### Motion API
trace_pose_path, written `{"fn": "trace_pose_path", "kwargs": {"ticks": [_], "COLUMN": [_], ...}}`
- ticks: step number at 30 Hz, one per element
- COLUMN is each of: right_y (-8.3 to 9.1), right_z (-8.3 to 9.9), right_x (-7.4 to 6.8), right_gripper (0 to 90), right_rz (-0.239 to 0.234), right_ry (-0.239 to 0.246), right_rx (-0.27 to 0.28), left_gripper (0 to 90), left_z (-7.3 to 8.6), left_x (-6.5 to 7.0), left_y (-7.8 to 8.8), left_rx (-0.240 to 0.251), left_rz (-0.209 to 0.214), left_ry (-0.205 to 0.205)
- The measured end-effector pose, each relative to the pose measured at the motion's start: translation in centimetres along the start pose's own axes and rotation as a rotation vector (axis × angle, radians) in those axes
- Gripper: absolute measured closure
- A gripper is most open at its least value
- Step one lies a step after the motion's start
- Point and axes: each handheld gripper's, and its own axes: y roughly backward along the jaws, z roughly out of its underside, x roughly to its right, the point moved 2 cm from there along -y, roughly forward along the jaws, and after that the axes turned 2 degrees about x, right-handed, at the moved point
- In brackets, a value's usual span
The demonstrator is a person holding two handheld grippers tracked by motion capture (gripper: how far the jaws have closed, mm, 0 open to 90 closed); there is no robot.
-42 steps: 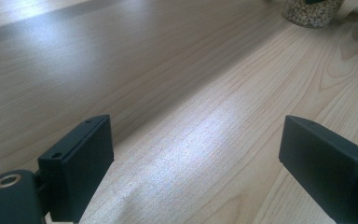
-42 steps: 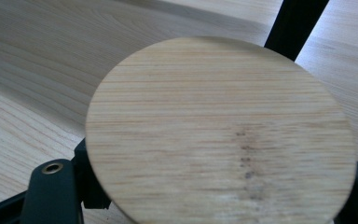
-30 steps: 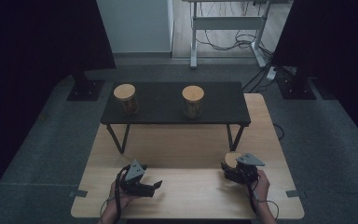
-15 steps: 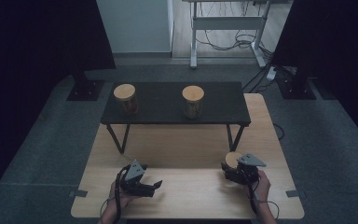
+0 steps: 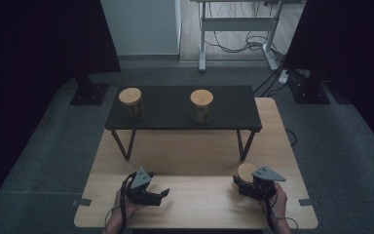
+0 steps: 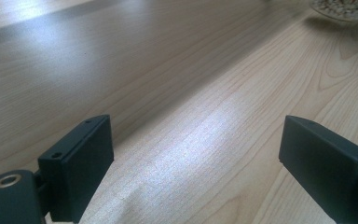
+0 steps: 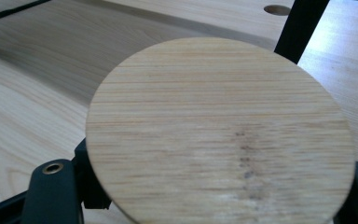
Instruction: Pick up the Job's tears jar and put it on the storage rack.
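Resting low on the wooden table (image 5: 195, 161), the right gripper (image 5: 251, 187) has its jaws either side of a jar with a bamboo lid (image 7: 219, 130), apparently closed on its body at the near right corner. The left gripper (image 6: 196, 177) sits wide apart over bare wood, holding nothing. Glass under a loose-fitting lid is likely heavy, slick and breakable, so I would grip the body below the lid, never the lid itself; two like jars stand on the black bench (image 5: 175, 105).
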Motion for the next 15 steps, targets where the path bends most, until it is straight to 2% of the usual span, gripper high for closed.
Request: {"fn": "trace_pose_path", "kwargs": {"ticks": [3,6,10,15], "right_y": [0.5,1.2,2.1,2.5], "right_z": [-0.1,-0.2,-0.9,-1.2], "right_x": [-0.2,-0.3,-0.6,-1.1], "right_gripper": [24.5,24.5,24.5,24.5], "right_rz": [-0.007,-0.051,-0.067,-0.078], "right_ry": [0.0,-0.033,-0.021,-0.011], "right_rx": [0.006,0.023,0.047,0.044], "left_gripper": [9.8,9.8,9.8,9.8], "left_z": [0.0,0.0,-0.1,0.0], "left_x": [0.0,-0.1,-0.1,-0.1], "left_y": [0.0,0.0,0.1,-0.1], "left_rx": [0.001,0.002,0.005,-0.001], "left_rz": [0.0,0.0,0.003,0.003], "left_ry": [-0.001,0.0,0.003,0.003]}}
